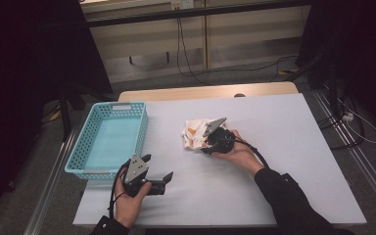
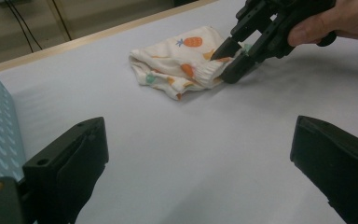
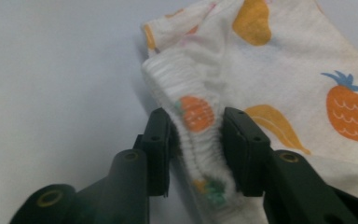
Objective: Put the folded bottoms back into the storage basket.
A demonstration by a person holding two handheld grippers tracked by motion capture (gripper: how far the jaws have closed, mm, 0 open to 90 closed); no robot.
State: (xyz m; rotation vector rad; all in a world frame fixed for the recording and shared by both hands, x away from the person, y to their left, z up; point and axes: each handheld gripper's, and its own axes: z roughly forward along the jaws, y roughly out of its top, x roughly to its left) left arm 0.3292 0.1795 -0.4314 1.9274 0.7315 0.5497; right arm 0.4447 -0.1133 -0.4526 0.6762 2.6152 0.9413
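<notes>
Right gripper view: your right gripper (image 3: 196,142) pinches the ribbed hem of the fruit-print cloth (image 3: 279,79), crumpled mid-table (image 1: 274,196). Bare table surrounds the cloth. The blue basket (image 1: 81,147) sits at the left edge; your left gripper (image 1: 157,169) hangs open, holding nothing.

The cloth (image 3: 279,60) is showing cream white, printed with orange pineapples topped by blue leaves, yellow-orange fruit shapes and small green marks. The basket (image 1: 108,137) is showing light turquoise, the table (image 1: 274,166) is looking pale grey, and both grippers' jaws are appearing black
</notes>
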